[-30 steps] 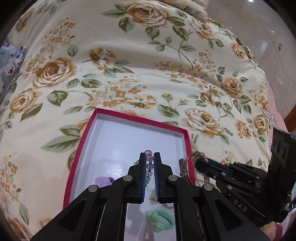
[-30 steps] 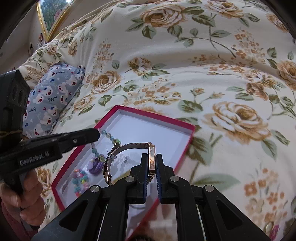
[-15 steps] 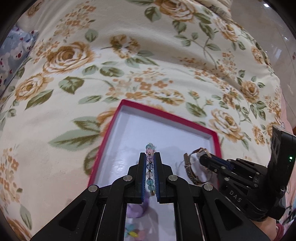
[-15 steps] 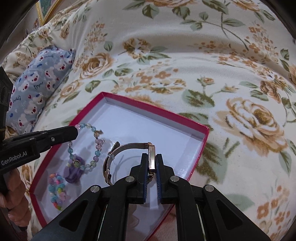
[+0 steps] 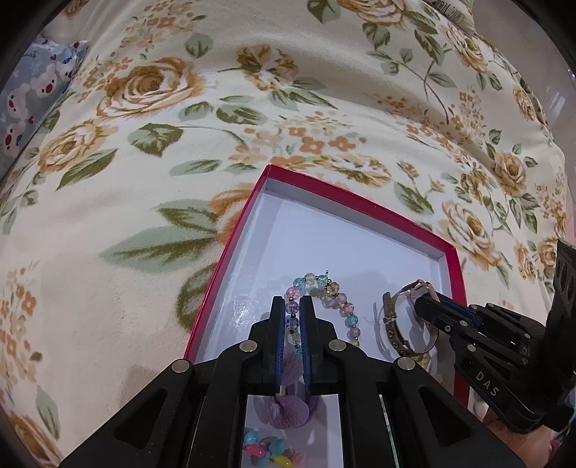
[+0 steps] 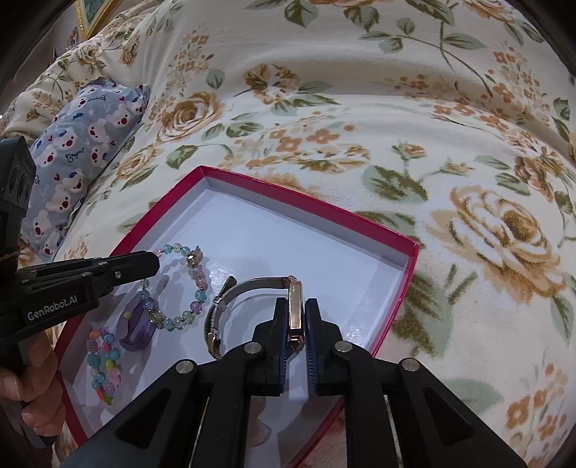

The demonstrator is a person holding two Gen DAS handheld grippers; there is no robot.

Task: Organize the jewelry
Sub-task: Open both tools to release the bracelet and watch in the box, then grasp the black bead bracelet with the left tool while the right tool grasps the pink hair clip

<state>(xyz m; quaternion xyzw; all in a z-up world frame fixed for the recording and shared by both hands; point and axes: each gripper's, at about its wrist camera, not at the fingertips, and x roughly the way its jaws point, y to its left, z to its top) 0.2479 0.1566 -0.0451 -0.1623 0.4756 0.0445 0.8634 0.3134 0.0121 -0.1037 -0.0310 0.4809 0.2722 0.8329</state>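
Observation:
A red box [image 5: 406, 226] with a white inside [image 6: 288, 237] lies on the floral blanket. My left gripper [image 5: 291, 306] is shut on a pastel bead bracelet [image 5: 325, 288], whose loop rests low in the box [image 6: 196, 284]. My right gripper [image 6: 296, 306] is shut on the case of a metal wristwatch [image 6: 293, 302], with the mesh band [image 6: 219, 309] hanging to the left inside the box. The watch also shows in the left wrist view [image 5: 399, 316]. A purple hair tie [image 6: 138, 324] and a multicoloured bead bracelet [image 6: 102, 363] lie in the box's near left part.
The floral blanket [image 6: 360, 108] surrounds the box on all sides. A blue bear-print pillow [image 6: 79, 151] lies at the far left. A gold picture frame [image 6: 90, 14] shows at the top left. The far half of the box holds nothing.
Both grippers have moved down and forward over the box. The bead bracelet now drapes onto the box floor, and the watch sits lower inside the box beside it.

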